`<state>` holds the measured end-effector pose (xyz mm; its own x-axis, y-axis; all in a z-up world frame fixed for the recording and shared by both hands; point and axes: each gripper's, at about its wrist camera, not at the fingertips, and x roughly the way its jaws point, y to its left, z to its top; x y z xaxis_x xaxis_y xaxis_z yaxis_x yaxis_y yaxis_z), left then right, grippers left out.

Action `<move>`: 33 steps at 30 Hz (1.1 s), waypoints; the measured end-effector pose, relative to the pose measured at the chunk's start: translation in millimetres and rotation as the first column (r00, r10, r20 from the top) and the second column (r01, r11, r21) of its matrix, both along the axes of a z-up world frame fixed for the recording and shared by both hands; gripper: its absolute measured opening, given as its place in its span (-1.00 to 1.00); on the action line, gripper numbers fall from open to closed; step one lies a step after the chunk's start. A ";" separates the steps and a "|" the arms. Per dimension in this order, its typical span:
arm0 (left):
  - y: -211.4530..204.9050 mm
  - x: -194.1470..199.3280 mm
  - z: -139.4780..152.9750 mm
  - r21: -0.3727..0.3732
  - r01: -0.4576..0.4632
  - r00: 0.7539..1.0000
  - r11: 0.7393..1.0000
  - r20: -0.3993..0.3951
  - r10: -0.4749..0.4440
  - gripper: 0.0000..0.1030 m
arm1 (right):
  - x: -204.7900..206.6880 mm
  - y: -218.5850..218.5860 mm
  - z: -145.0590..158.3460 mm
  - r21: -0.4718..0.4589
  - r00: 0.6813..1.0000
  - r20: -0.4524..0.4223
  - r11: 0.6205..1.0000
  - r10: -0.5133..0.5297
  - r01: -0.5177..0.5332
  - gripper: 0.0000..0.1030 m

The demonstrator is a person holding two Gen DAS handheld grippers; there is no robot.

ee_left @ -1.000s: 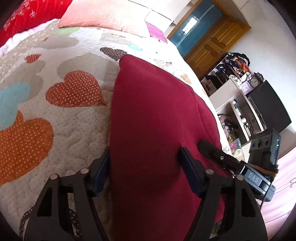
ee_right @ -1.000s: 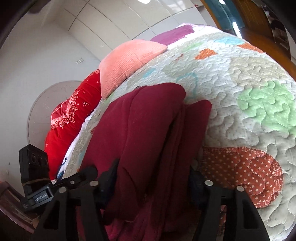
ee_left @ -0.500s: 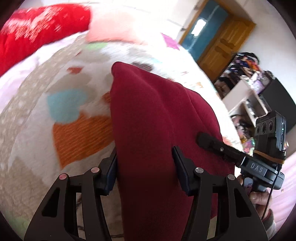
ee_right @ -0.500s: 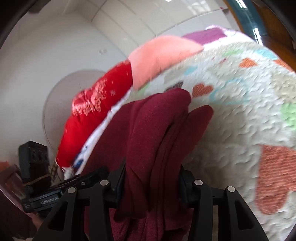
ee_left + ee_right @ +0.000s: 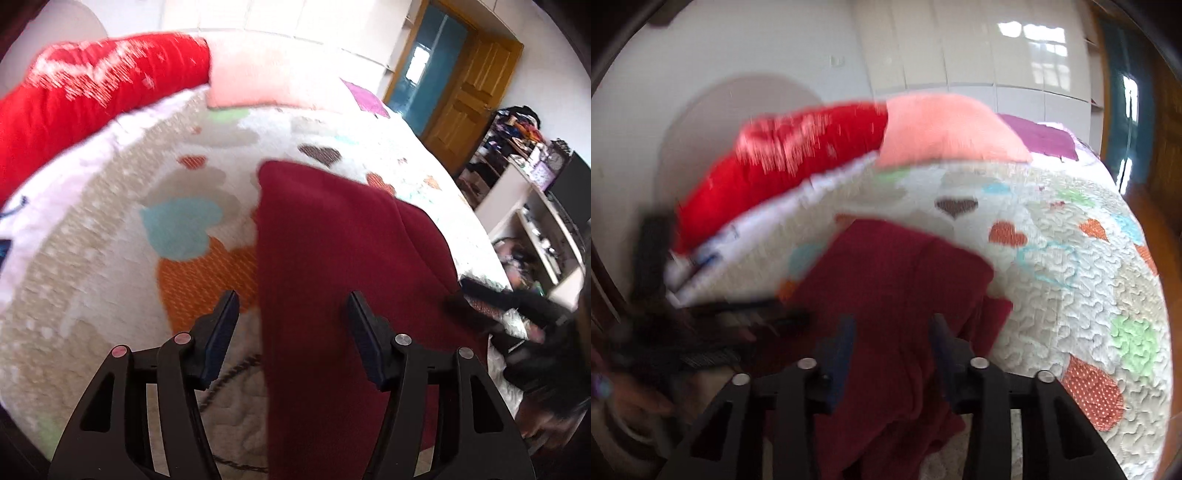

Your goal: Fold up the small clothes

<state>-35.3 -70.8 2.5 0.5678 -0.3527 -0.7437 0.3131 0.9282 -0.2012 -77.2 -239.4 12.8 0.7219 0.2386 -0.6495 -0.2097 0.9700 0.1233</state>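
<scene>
- Dark red garment point(image 5: 332, 258) lies folded lengthwise on the heart-print quilt point(image 5: 110, 258), near the bed's near edge; a second layer sticks out along its right side.
- Left gripper point(image 5: 291, 332): jaws apart, nothing clamped. Left finger point(image 5: 221, 325) sits over bare quilt, right finger point(image 5: 364, 332) over the garment, with the garment's left edge running between them.
- Right gripper point(image 5: 892, 347): heavy blur. Fingers stand apart with garment cloth point(image 5: 897, 295) between them; cannot tell whether they pinch it.
- Head of bed: red pillow point(image 5: 92, 88) beside pink pillow point(image 5: 251, 81).
- Wooden door point(image 5: 469, 92) and cluttered shelves point(image 5: 524, 177) beyond the bed's far side.
</scene>
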 end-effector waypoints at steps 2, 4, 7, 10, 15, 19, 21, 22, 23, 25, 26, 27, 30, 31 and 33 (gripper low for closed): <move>5.6 -4.4 6.1 0.013 -0.017 0.999 1.000 0.029 0.016 0.22 | 6.9 2.8 -25.2 -0.042 0.998 -0.068 0.999 -0.009 0.006 -0.28; 7.4 -7.9 10.6 0.040 -0.031 0.998 0.999 0.054 0.028 0.22 | 9.3 -0.6 -45.3 -0.049 0.995 -0.096 0.998 -0.036 0.031 -0.28; 9.6 -13.6 17.8 0.057 -0.052 0.995 0.997 0.088 0.047 0.22 | -2.2 -2.7 -35.5 -0.034 0.996 -0.072 0.998 -0.051 0.049 -0.28; 11.0 -20.0 23.3 0.048 -0.064 0.992 0.997 0.113 0.058 0.22 | -18.3 2.2 -14.5 -0.052 0.998 -0.015 0.997 -0.064 0.063 -0.25; 12.2 -33.1 37.6 0.055 -0.099 0.982 0.994 0.168 0.089 0.22 | -53.2 5.5 23.1 -0.035 0.982 0.129 0.989 -0.136 0.141 -0.08; 10.9 -43.4 50.4 0.070 -0.118 0.971 0.991 0.219 0.101 0.22 | -65.4 9.1 36.5 -0.009 0.969 0.168 0.983 -0.181 0.185 -0.02; 11.6 -47.6 55.6 0.067 -0.118 0.966 0.991 0.241 0.098 0.22 | -66.5 10.1 39.4 -0.014 0.965 0.175 0.980 -0.193 0.199 -0.01; 11.3 -50.1 58.3 0.067 -0.118 0.963 0.991 0.251 0.098 0.22 | -66.8 10.6 40.3 -0.011 0.964 0.177 0.979 -0.199 0.205 0.01; 11.3 -52.3 60.4 0.069 -0.121 0.960 0.990 0.261 0.099 0.22 | -67.2 10.2 40.7 -0.004 0.963 0.177 0.978 -0.206 0.210 0.03; 11.8 -55.9 63.3 0.076 -0.131 0.953 0.988 0.284 0.104 0.22 | -67.8 8.3 40.4 0.012 0.962 0.168 0.976 -0.217 0.218 0.17; 12.2 -57.5 64.3 0.078 -0.137 0.950 0.987 0.293 0.108 0.22 | -69.4 7.3 40.7 0.017 0.960 0.166 0.974 -0.223 0.224 0.20; 12.8 -59.0 65.7 0.077 -0.142 0.947 0.987 0.301 0.113 0.22 | -67.1 8.5 40.7 0.020 0.960 0.164 0.974 -0.228 0.228 0.24; 15.0 -62.5 68.1 0.068 -0.157 0.940 0.985 0.317 0.128 0.22 | -66.6 8.8 40.5 0.022 0.960 0.156 0.972 -0.233 0.232 0.28; 15.3 -63.3 69.1 0.072 -0.163 0.937 0.984 0.323 0.131 0.22 | -65.9 9.6 40.1 0.020 0.960 0.154 0.972 -0.234 0.233 0.29; 15.1 -63.6 69.6 0.077 -0.165 0.936 0.983 0.326 0.131 0.22 | -64.7 12.0 39.2 0.018 0.962 0.151 0.973 -0.229 0.229 0.30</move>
<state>-98.8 -55.7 72.1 0.8207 -0.1787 -0.5427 0.2026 0.9791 -0.0160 -141.9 -227.4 52.0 0.8468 0.0560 -0.5290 0.0016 0.9942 0.1079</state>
